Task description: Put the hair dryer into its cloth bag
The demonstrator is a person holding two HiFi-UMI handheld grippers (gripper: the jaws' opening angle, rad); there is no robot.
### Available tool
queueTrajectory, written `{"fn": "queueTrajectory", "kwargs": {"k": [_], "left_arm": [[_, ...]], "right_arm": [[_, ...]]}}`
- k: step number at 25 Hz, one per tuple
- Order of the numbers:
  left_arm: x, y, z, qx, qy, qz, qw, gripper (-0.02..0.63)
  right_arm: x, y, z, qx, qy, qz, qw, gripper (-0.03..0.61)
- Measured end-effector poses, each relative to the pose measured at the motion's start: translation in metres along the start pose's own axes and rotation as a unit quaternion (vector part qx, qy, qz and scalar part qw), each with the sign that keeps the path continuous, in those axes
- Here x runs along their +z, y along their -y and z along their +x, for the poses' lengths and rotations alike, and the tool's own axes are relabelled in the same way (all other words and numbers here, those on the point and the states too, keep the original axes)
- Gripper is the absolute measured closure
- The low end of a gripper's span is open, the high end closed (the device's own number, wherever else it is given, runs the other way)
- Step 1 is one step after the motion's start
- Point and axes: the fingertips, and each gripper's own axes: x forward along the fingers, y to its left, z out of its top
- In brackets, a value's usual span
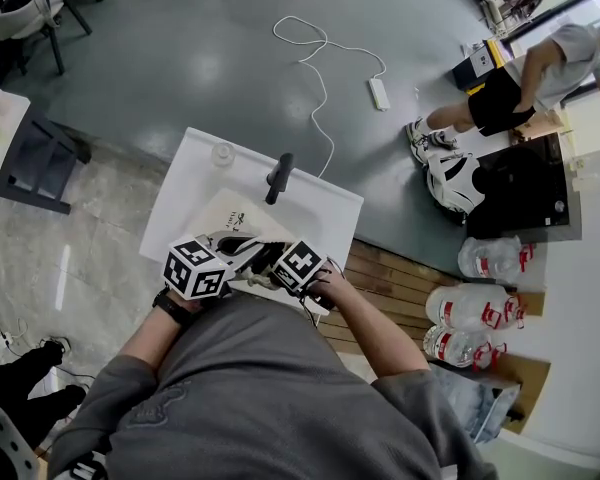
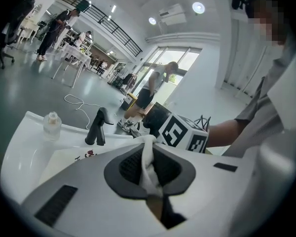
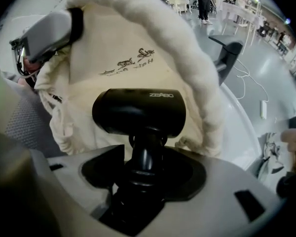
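The black hair dryer (image 3: pixel 138 112) points head-first into the mouth of the cream cloth bag (image 3: pixel 133 58). My right gripper (image 3: pixel 144 167) is shut on its handle and aims steeply down. The bag's thick rolled rim (image 3: pixel 187 48) arches over the dryer's head. My left gripper (image 2: pixel 149 169) is shut on a fold of the bag's rim (image 2: pixel 148 157) and holds the mouth up; it also shows at the upper left of the right gripper view. In the head view both grippers (image 1: pixel 242 256) (image 1: pixel 283 268) meet over the bag (image 1: pixel 230 218) at the near edge of the white table (image 1: pixel 180 183).
A black upright object (image 1: pixel 278 178) and a small clear bottle (image 1: pixel 222 153) stand farther back on the table. A white cable with a power strip (image 1: pixel 379 93) lies on the floor beyond. Water jugs (image 1: pixel 470 313) sit to the right, and a person (image 1: pixel 520 78) stands at the far right.
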Motion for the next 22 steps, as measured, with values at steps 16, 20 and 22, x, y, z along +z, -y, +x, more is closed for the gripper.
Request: {"fn": "queueTrajectory", "kwargs": {"k": [16,20,22], "left_arm": [[0.011,0.005,0.001,-0.054,0.021,-0.046,0.9973,0.597],[0.013,0.005,0.002,-0.061,0.027,-0.051,0.9965,0.597],[0.015,0.005,0.003,-0.063,0.03,-0.054,0.9961,0.597]], "right_arm": [[0.01,0.004,-0.008,0.094,0.033,0.14,0.985,0.327],[0.015,0.005,-0.014,0.132,0.061,0.201,0.969,0.327],[0.015,0.007,-0.016,0.137,0.071,0.218,0.964,0.326]]}}
